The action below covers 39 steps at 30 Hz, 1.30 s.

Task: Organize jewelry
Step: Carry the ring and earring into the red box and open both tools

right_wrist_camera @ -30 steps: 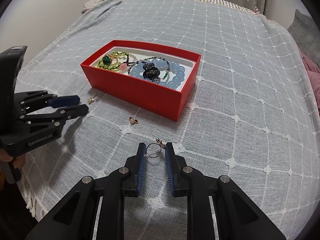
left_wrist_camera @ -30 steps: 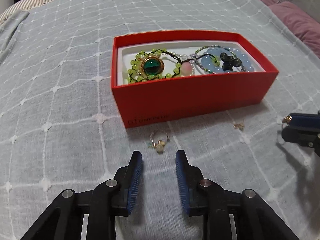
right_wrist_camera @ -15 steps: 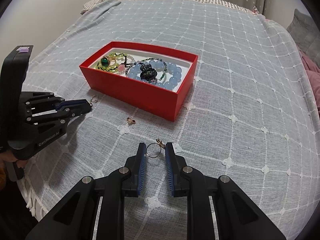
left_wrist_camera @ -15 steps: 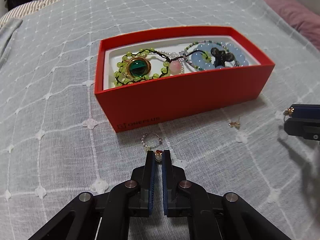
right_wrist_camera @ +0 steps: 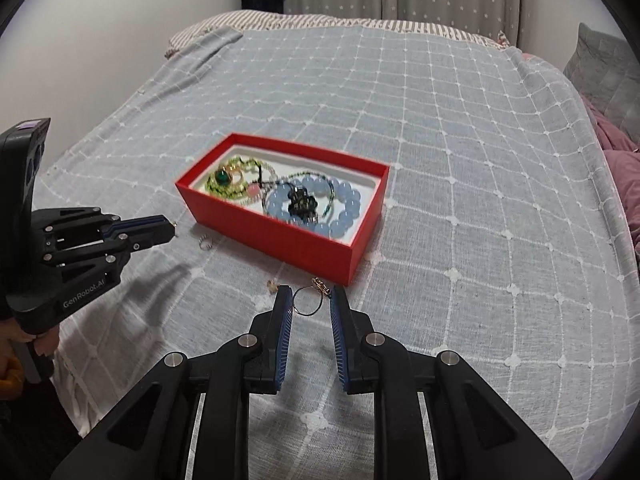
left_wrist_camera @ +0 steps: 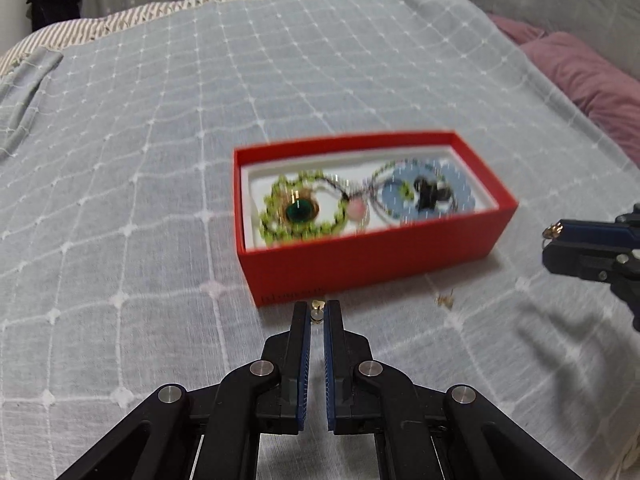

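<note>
Left gripper (left_wrist_camera: 317, 314), open a second ago, is now clamped on a small charm (left_wrist_camera: 317, 316) and lifted before the box (left_wrist_camera: 376, 248), ready for deposit. Right gripper (right_wrist_camera: 311, 305), jaws apart, holds a ring (right_wrist_camera: 306, 301) between them, raised off the bedspread (right_wrist_camera: 440, 160).

Bed (right_wrist_camera: 460, 128) wearing a grey quilted cover. Sitting straight on it: red box (right_wrist_camera: 288, 238) well ahead of the right fingers (right_wrist_camera: 283, 312), thin gold ring (right_wrist_camera: 307, 301) lying between them, tiny earring (right_wrist_camera: 272, 285) just left, small beaded loop (right_wrist_camera: 205, 243) further left.
</note>
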Each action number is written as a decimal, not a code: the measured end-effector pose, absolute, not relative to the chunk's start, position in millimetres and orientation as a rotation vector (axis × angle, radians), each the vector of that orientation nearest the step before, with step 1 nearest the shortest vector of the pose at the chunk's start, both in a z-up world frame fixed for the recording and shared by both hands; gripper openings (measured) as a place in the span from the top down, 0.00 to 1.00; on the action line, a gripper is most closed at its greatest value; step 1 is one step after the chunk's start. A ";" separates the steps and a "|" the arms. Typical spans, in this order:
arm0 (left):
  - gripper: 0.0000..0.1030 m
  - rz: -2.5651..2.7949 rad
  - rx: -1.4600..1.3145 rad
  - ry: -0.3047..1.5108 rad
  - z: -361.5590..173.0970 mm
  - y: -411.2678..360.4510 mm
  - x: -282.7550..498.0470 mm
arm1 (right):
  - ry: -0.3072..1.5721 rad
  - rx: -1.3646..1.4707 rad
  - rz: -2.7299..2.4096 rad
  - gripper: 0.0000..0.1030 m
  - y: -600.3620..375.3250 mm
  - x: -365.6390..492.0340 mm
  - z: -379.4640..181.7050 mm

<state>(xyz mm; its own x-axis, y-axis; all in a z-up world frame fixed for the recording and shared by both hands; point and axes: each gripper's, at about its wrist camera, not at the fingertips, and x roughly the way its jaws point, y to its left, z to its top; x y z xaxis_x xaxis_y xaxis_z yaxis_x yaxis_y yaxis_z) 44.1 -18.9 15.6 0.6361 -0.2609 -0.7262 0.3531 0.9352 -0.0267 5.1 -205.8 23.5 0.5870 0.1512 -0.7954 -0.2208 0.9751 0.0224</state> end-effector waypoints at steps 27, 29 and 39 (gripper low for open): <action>0.98 -0.311 -0.087 0.757 22.0 -24.4 120.2 | 0.879 0.002 0.184 0.80 -195.7 55.3 25.7; 0.98 -0.300 -0.092 0.759 20.3 -24.9 122.4 | 0.880 0.007 0.181 0.80 -196.9 57.3 24.7; 0.58 -0.261 -0.049 0.763 25.7 -21.9 111.9 | 0.878 0.007 0.177 0.80 -197.2 58.4 23.7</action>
